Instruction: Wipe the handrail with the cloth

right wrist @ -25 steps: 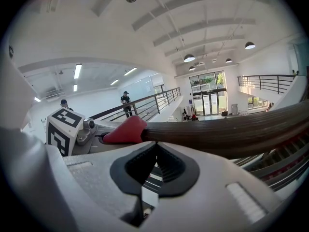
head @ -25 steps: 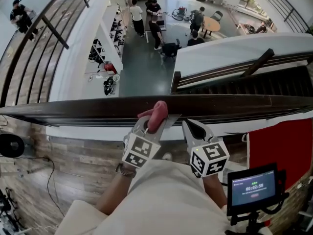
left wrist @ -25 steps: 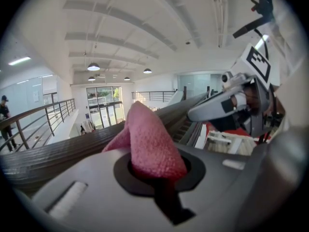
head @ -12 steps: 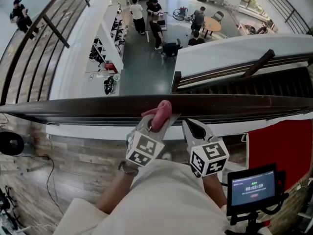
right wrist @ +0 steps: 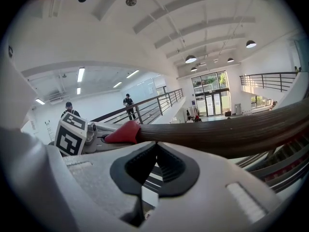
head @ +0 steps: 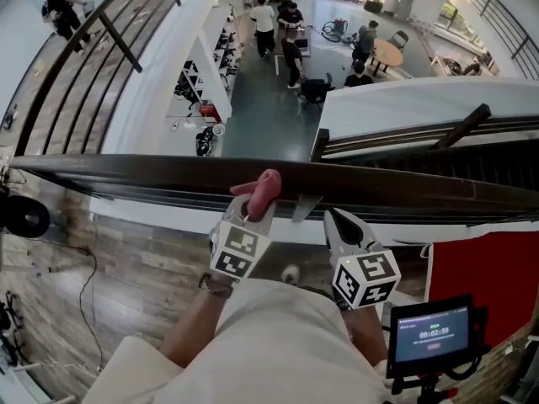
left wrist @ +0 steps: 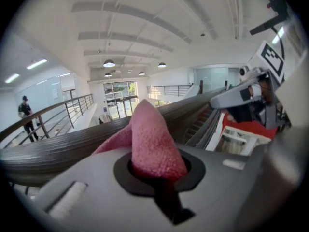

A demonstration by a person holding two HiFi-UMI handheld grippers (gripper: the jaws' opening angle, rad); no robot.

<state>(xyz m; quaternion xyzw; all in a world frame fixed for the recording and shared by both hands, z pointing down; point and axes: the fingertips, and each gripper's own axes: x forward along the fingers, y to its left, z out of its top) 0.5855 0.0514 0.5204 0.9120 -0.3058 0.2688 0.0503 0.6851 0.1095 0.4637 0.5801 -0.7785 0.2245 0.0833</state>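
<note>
Two hand-held grippers are at a dark wooden handrail point(head: 126, 178) on an upper walkway.

Writing: the only readable display is a small screen point(head: 432, 333) at lower right. It shows a timer line, but the digits are too small to confirm. Each gripper's cube carries black-and-white square markers and no lettering.

Left hand-held gripper point(left wrist: 158, 175): the jaws are clamped on a pink cloth point(left wrist: 152, 139), which stands up out of the black pads in a folded peak. In the head view the cloth lies on top of the handrail, near its middle. The right gripper view confirms the cloth is against the rail.

Right hand-held gripper point(right wrist: 155, 151): the jaws are together at the tips with nothing between them. In the head view it sits just right of the left one, its tip close under the near edge of the rail. Contact cannot be confirmed.

Surface: the rail is ribbed along its length and runs across the full width of the head view, sloping slightly down to the right.

Room: a tall, bright atrium with white walls, ceiling beams and round ceiling lamps. The grey lower floor point(head: 253, 99) is visible beyond the rail, with several people and a round table point(head: 387, 54). A wood-plank floor point(head: 126, 259) lies beneath the rail on the near side. A red panel point(head: 480, 268) stands at right. One person point(head: 63, 7) walks the opposite railed balcony.
</note>
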